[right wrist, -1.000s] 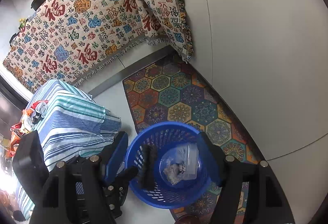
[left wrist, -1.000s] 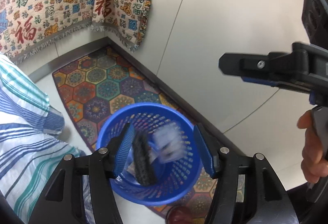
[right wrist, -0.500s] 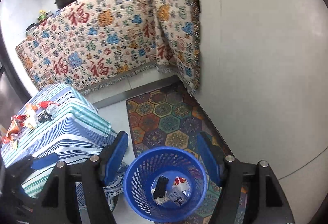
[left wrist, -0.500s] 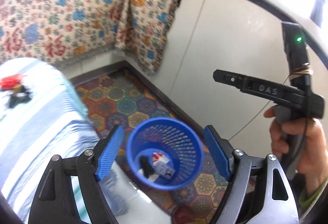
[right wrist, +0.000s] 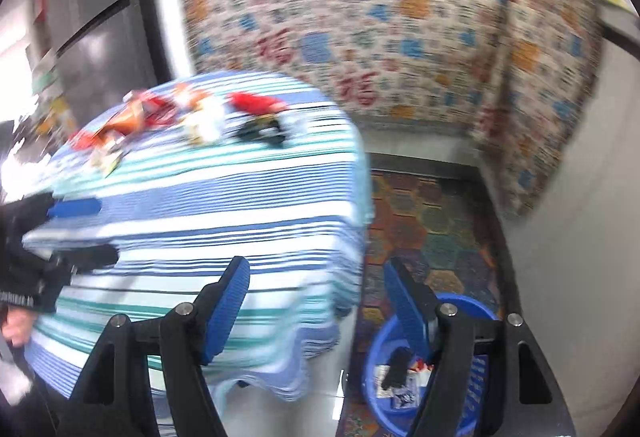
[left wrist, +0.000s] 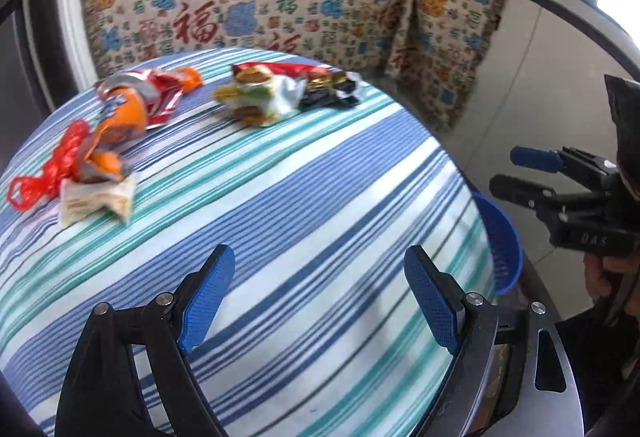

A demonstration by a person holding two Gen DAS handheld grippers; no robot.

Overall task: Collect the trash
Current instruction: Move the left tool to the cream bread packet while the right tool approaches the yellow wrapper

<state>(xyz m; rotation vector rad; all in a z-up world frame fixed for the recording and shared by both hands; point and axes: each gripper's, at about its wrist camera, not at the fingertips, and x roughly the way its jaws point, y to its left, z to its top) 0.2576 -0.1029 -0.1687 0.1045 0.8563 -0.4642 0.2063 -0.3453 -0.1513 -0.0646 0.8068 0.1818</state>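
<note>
My left gripper (left wrist: 318,289) hangs over the striped tablecloth (left wrist: 320,205), its jaws opening with nothing between them. At the table's far side lie several wrappers: an orange and red pile (left wrist: 108,125), a burger-print wrapper (left wrist: 260,97) and a black and gold one (left wrist: 328,93). My right gripper (right wrist: 320,301) is open and empty above the table's right edge. It also shows at the right of the left wrist view (left wrist: 524,173). The blue basket (right wrist: 376,349) stands on the floor below it with trash inside; its rim (left wrist: 500,241) peeks past the table.
A patterned cloth (right wrist: 360,17) drapes the counter behind the table, with pans on top. A hexagon-pattern rug (right wrist: 432,205) lies under the basket beside a white wall. A hand (left wrist: 600,273) holds the right gripper's handle.
Both grippers have swung from above the blue basket to over the striped table. The left jaws have spread wider. The dropped trash stays in the basket.
</note>
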